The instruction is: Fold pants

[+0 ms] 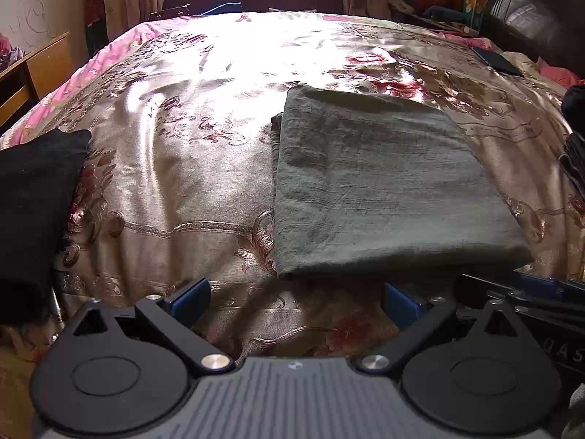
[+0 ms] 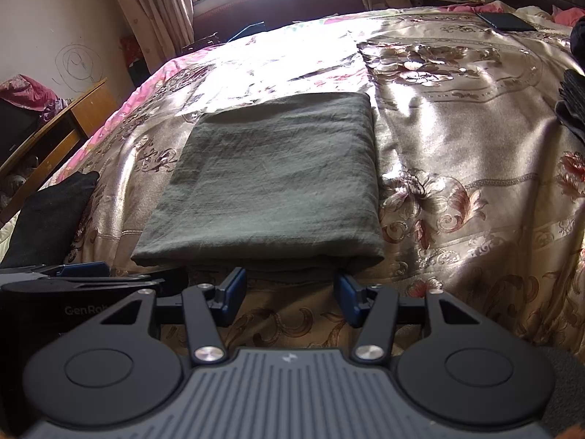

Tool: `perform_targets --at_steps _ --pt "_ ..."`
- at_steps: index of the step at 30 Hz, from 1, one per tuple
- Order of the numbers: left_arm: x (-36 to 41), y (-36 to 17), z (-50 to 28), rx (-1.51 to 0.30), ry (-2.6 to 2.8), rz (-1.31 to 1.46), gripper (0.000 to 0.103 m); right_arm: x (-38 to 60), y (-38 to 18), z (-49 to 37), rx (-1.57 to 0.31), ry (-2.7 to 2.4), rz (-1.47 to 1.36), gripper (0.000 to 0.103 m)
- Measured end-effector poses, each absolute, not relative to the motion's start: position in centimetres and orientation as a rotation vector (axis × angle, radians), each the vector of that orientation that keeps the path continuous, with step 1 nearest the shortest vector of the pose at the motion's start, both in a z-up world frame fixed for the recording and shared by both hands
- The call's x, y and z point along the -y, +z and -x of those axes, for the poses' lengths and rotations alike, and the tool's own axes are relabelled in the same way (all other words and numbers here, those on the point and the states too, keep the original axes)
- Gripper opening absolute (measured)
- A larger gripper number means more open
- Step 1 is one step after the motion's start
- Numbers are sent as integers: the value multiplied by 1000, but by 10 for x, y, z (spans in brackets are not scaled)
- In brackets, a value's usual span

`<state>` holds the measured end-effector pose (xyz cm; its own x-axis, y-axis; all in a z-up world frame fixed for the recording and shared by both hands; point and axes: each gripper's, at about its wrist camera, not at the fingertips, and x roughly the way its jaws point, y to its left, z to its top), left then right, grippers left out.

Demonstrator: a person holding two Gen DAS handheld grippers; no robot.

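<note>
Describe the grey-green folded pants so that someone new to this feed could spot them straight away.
Start from the bed's shiny floral bedspread that fills the view. The grey-green pants lie flat on it as a neat rectangle, just ahead of the open right gripper. The black garment at the bed's left edge is far darker; the pants are matte, plain and faintly creased.

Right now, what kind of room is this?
Most likely a bedroom. The folded grey-green pants lie on a big bed with a shiny floral bedspread, a dark headboard stands at one end, and curtains hang by a sunny window.
</note>
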<state>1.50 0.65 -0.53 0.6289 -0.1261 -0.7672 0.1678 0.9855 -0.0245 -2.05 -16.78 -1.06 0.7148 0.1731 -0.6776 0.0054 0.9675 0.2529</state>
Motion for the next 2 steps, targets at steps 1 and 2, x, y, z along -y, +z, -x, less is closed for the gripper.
perform_targets --at_steps 1,2 --pt "-6 -5 -15 -874 -168 -50 103 168 -11 20 -771 94 -245 54" --pt "-6 -5 -15 -873 -166 -49 103 168 -11 20 -771 94 -245 54"
